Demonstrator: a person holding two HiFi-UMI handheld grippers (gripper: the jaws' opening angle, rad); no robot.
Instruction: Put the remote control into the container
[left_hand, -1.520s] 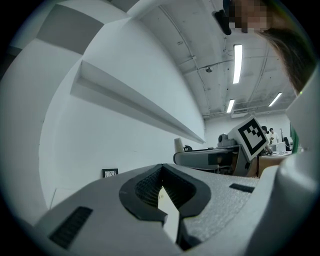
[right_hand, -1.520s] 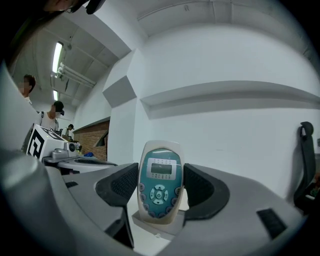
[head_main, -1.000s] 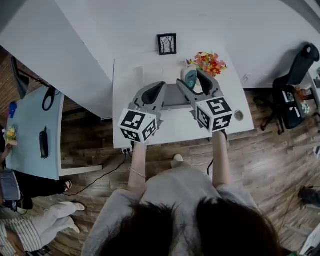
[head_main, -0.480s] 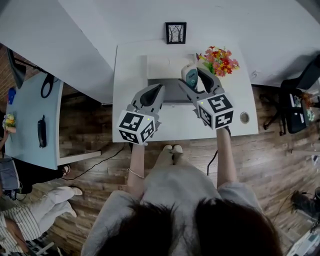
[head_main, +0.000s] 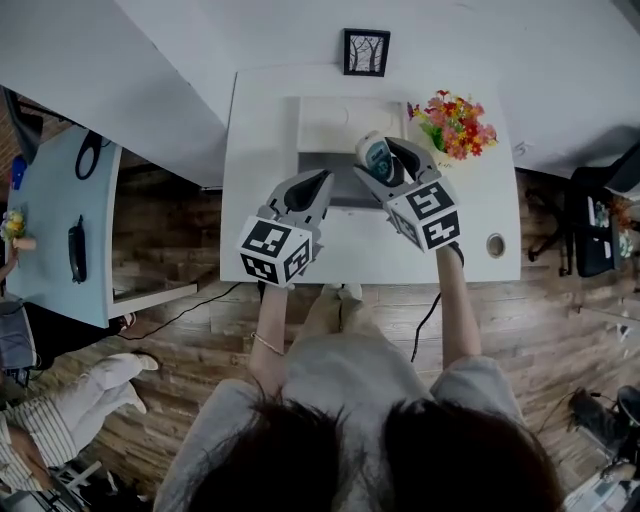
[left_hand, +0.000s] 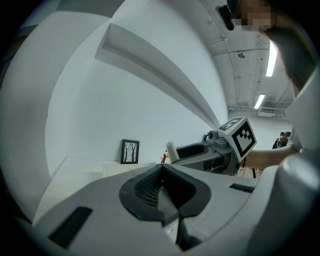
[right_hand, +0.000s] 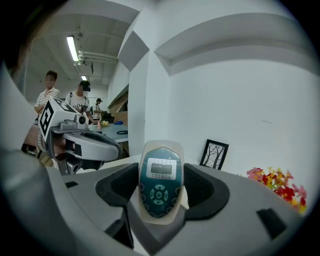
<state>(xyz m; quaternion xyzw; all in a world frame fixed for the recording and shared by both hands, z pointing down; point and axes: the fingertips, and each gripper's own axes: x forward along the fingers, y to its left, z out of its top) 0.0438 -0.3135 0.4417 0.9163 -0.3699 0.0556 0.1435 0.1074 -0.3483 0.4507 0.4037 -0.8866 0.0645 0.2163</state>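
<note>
One remote control (right_hand: 160, 182) in right tool (head_main: 384, 158); one container (head_main: 325, 176).

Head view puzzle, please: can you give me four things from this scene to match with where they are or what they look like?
Things:
1. remote control
2. left tongs
3. flowers
4. picture frame

Descriptions:
A. closed, with nothing between them
B. black-edged, standing at the wall behind the table
C. gripped in the right tongs
D. red, orange and yellow

Pairs: 1-C, 2-A, 3-D, 4-B
</note>
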